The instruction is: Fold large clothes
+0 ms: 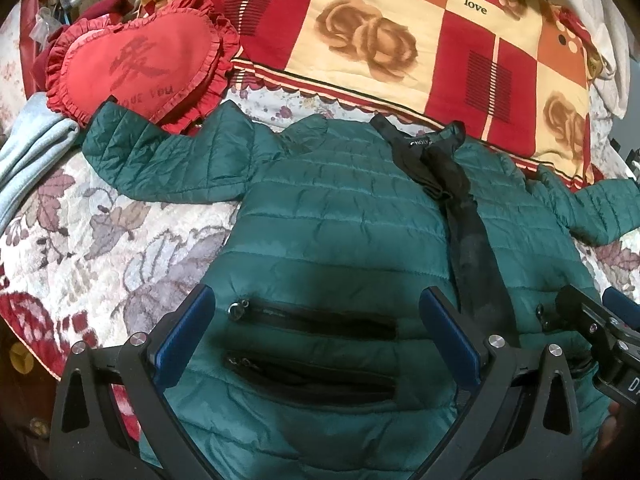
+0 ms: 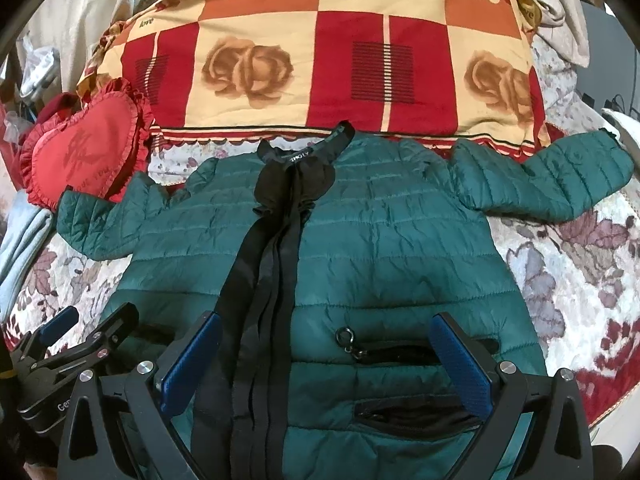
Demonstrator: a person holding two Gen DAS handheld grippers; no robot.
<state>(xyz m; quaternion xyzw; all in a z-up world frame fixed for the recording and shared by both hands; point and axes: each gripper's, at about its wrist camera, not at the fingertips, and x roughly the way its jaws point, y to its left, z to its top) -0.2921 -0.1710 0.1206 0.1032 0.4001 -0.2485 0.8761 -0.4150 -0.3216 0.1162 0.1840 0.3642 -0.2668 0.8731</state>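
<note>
Green quilted jacket lies collar-away, lengthwise ahead of both claws; left gripper and right gripper hover released over its hem, side by side.

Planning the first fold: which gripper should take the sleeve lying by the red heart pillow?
Left. The left gripper hangs open over that half of the jacket, nearer that sleeve and the pillow. The right gripper, also open, sits past the zipper.

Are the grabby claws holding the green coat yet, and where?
No, nothing is held. The left gripper and the right gripper both stand wide open above the lower front of the green jacket, which lies flat on the bed.
</note>
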